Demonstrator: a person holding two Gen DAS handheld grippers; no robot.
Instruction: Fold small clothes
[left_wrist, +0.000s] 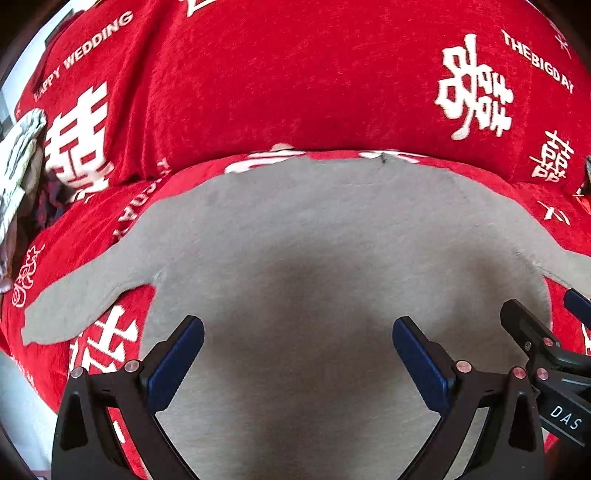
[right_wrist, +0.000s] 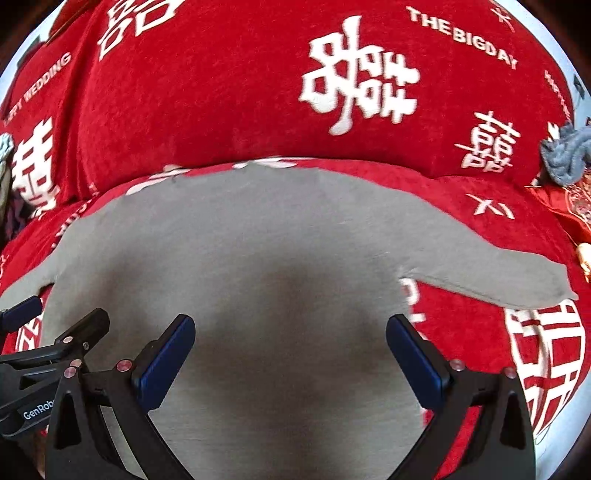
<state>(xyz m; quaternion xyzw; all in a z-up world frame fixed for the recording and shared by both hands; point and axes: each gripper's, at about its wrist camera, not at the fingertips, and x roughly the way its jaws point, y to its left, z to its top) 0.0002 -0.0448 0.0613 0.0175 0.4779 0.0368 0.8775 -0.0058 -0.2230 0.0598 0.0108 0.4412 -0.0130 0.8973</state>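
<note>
A big red plush cover with white wedding characters and English words (left_wrist: 295, 81) lies over the seat and the back cushion of what looks like a sofa. On the seat part lies one grey soft long-sleeved small garment (left_wrist: 295, 229), spread flat, with its two sleeves stretched out to the left and to the right; its neck edge points to the back cushion. Two grippers hang over its lower part, side by side. The left gripper (left_wrist: 297, 354) has its blue-padded fingers (left_wrist: 177, 365) wide apart and holds nothing. The right gripper (right_wrist: 290, 354) also stands with fingers apart over the grey cloth, with nothing between them. At the right edge one small blue-grey crumpled fluffy cloth (right_wrist: 567, 155) rests against the back cushion, well apart from the garment
</note>
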